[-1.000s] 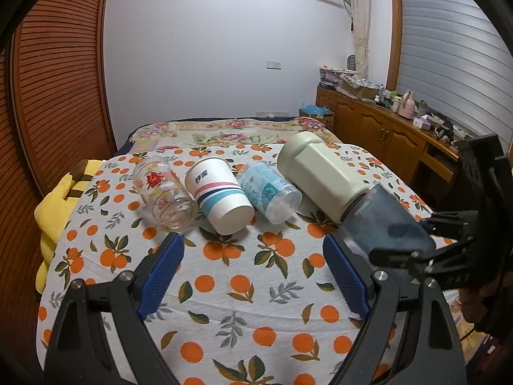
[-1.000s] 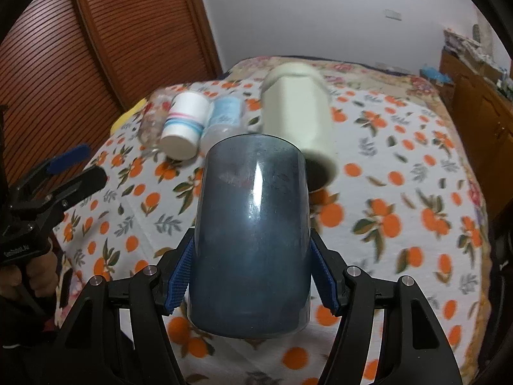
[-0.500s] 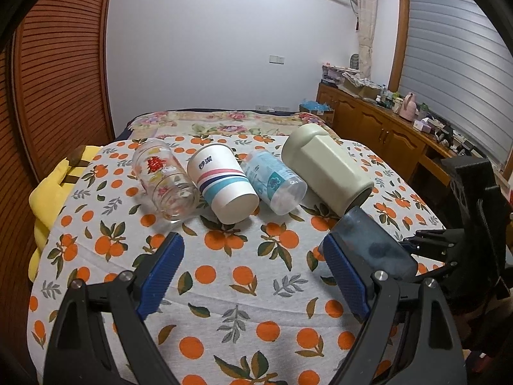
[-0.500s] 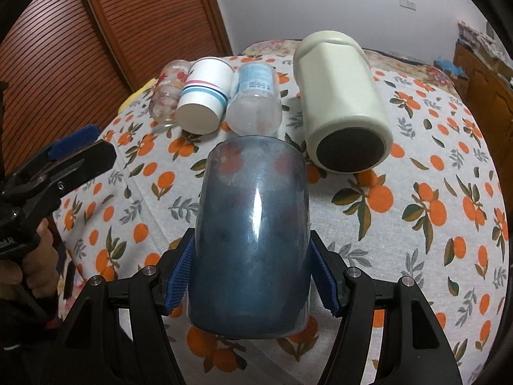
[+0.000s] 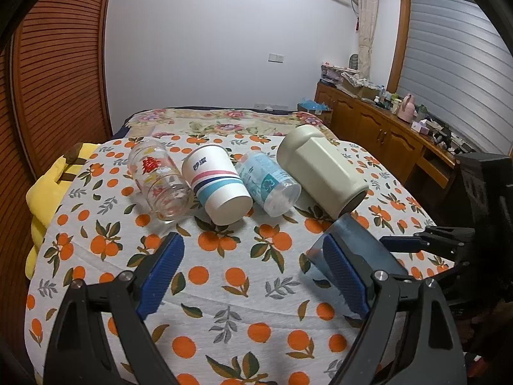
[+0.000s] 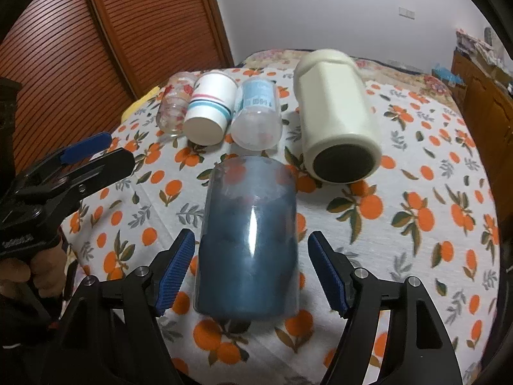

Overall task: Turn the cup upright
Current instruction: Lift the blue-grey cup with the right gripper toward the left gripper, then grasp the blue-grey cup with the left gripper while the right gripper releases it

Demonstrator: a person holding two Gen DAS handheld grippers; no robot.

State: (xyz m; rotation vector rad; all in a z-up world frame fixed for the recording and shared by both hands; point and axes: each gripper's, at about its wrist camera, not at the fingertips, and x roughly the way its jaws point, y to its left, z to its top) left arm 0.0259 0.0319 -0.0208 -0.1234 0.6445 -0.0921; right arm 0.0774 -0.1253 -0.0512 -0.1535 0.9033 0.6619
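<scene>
Blue cup [image 6: 248,240] standing on the tablecloth [image 6: 416,224], long axis vertical, my right gripper [image 6: 250,269] spread, pads clear of it, my left gripper [image 5: 253,272] spread, empty.

A: What lies on the tablecloth [image 6: 426,192]?

B: A row, left to right: glass jar [image 6: 173,109], paper cup [image 6: 210,109], plastic cup [image 6: 256,118], thermos [image 6: 336,112].

A: And the tumbler [image 6: 248,240]?

B: Before that row, between the right gripper [image 6: 250,272] fingers.
</scene>
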